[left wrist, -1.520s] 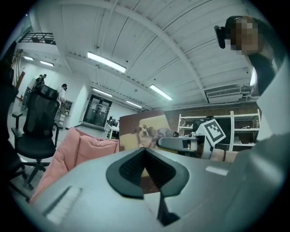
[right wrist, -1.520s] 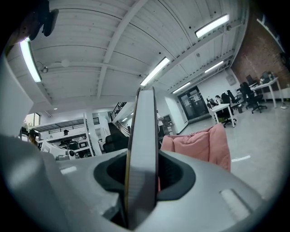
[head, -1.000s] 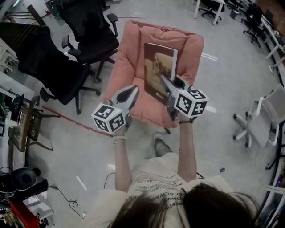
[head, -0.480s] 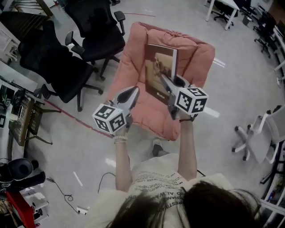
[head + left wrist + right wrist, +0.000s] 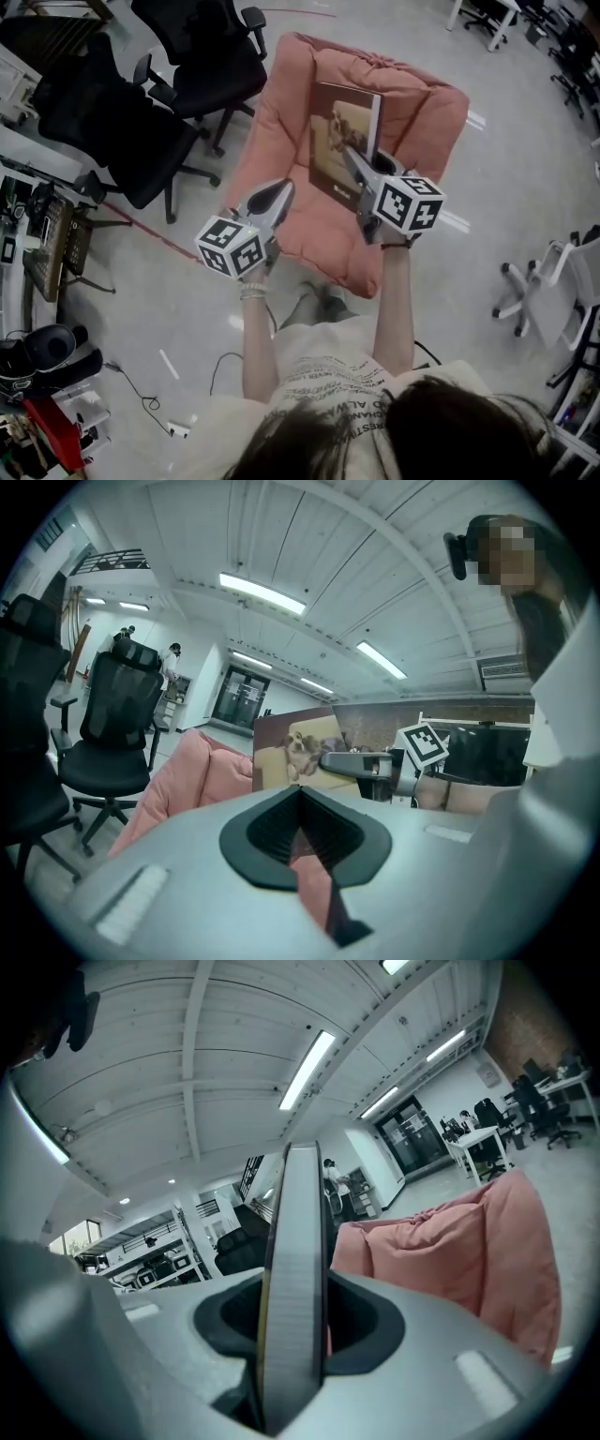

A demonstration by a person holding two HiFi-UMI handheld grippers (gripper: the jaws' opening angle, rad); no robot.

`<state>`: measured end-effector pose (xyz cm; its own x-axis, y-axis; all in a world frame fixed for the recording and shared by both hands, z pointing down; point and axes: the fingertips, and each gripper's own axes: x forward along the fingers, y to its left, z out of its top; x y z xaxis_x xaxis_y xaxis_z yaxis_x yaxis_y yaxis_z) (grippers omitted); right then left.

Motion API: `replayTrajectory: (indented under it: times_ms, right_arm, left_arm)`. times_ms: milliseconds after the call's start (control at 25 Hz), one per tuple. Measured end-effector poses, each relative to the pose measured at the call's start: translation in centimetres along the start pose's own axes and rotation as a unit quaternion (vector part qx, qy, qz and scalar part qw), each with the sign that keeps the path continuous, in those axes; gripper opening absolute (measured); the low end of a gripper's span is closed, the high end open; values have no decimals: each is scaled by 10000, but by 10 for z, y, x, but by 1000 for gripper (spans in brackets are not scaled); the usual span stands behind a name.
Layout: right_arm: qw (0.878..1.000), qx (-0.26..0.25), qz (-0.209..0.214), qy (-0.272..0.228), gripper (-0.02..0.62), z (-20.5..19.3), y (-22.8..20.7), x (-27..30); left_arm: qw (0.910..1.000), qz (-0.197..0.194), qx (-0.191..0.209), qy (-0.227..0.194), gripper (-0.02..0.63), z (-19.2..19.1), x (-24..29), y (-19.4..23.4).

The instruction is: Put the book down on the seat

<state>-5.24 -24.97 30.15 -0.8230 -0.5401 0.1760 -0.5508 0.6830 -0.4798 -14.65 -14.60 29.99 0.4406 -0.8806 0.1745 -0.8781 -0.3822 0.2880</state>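
Note:
A pink cushioned seat stands on the floor in front of me. The brown book, with a dog on its cover, is held upright over the seat, spine side toward the chair's back. My right gripper is shut on the book's lower edge. In the right gripper view the page edge of the book runs straight up between the jaws. My left gripper is shut on nothing and hovers to the left of the book, over the seat's front left edge. The left gripper view shows the book and the seat.
Two black office chairs stand close to the seat's left side. A white chair is at the right. Shelves and clutter line the left edge, and a cable lies on the floor.
The person has stepped a little closer to the seat, and both grippers and the book sit slightly further over it. The grip on the book is unchanged.

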Motion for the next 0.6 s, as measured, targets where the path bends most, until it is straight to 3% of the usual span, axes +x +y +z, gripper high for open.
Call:
replayTrajectory:
  times_ms: [280,600]
  right_arm:
    - [9995,128,-288,93,147,-8,-33,39]
    - [9985,142,-449,284,147,-12,-38,102]
  left_arm:
    - [9994,-206,-162,216,-5,-9,37,50]
    - [9962,-620,-348,502,-5,-9,75,101]
